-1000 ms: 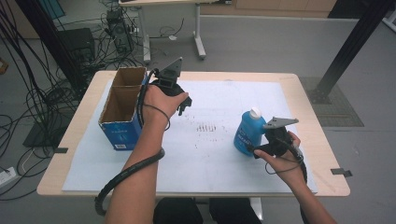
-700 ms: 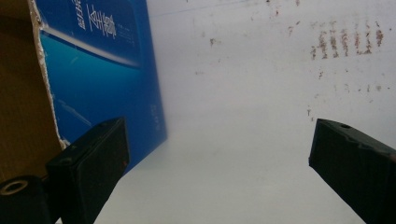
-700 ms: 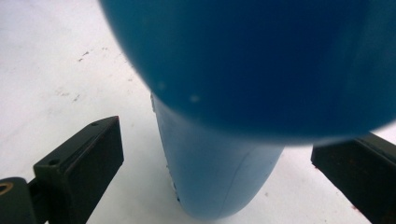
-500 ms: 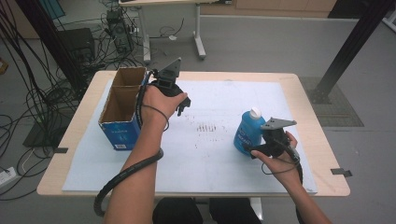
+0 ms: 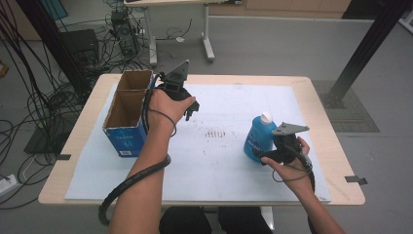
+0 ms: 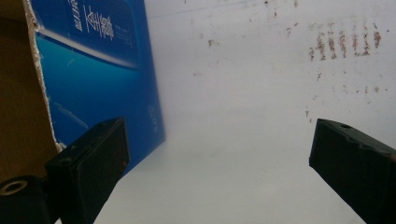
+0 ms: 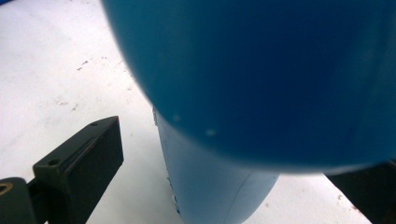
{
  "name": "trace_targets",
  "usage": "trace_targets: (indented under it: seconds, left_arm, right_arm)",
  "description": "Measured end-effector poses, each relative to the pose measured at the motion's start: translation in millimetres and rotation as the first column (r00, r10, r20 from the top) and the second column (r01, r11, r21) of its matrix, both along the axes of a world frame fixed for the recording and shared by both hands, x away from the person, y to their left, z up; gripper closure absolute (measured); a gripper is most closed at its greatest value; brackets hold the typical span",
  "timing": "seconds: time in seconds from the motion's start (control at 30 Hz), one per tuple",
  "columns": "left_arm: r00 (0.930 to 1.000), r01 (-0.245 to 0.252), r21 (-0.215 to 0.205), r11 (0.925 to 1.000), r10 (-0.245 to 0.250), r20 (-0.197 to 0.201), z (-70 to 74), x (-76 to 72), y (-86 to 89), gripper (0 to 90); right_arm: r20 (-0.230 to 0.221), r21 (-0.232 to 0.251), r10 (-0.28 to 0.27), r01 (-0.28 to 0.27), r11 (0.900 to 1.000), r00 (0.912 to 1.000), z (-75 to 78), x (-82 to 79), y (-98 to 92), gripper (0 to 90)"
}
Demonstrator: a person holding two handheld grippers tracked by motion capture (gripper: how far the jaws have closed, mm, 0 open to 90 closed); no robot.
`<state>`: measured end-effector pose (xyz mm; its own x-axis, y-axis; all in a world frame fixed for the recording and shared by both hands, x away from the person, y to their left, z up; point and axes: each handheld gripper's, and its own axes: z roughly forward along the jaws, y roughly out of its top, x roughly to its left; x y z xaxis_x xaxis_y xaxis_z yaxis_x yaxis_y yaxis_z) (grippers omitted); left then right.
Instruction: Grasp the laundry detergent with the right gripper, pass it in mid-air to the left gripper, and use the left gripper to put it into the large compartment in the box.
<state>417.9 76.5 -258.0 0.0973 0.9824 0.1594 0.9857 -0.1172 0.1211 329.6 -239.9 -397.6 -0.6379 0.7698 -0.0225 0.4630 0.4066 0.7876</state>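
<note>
The right gripper [image 5: 263, 155] is sitting nearest to the person, at the right side of the table [image 5: 321, 105], with the person's right hand [image 5: 292, 165] wrapped around its body. Its jaws are standing apart, and the blue bottle [image 5: 256, 139] is standing upright between them on the white sheet [image 5: 234, 165]. In the right gripper view the bottle [image 7: 261, 84] is very close to the camera and blurred; the left jaw is standing clear of the bottle's wall with white sheet showing between them, while the other jaw is only a dark corner at the lower right — I cannot tell if it is touching. So the gripper is spread around the bottle, not pinching it. The bottle is wearing a white cap [image 5: 265, 117] on top.

Farther in, near the middle of the sheet, a small patch of brown marks [image 5: 216, 132] is showing.

Beyond that, on the left side, the left gripper [image 5: 191, 111] is hanging above the sheet in the person's left hand [image 5: 165, 105], just beside the blue cardboard box [image 5: 127, 109]. Its jaws are spread wide and are gripping nothing — in the left gripper view only the bare sheet is lying between them, and the blue wall of the box [image 6: 98, 70] is standing close to the left jaw. The box is open at the top, with its brown inside showing, and it is resting at the left edge of the sheet.
</note>
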Motion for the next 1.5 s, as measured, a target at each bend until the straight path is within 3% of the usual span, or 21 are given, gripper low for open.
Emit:
trace_targets:
  seconds: [1.5]
  left_arm:
    - [0.9999,0.011,0.001,0.9999,-0.011,0.002,2.2,0.5,-3.9,5.5]
  right_arm:
    - [0.013,0.025,-0.01,0.009,1.0,0.9999,1.3,-1.7,-3.0,1.9]
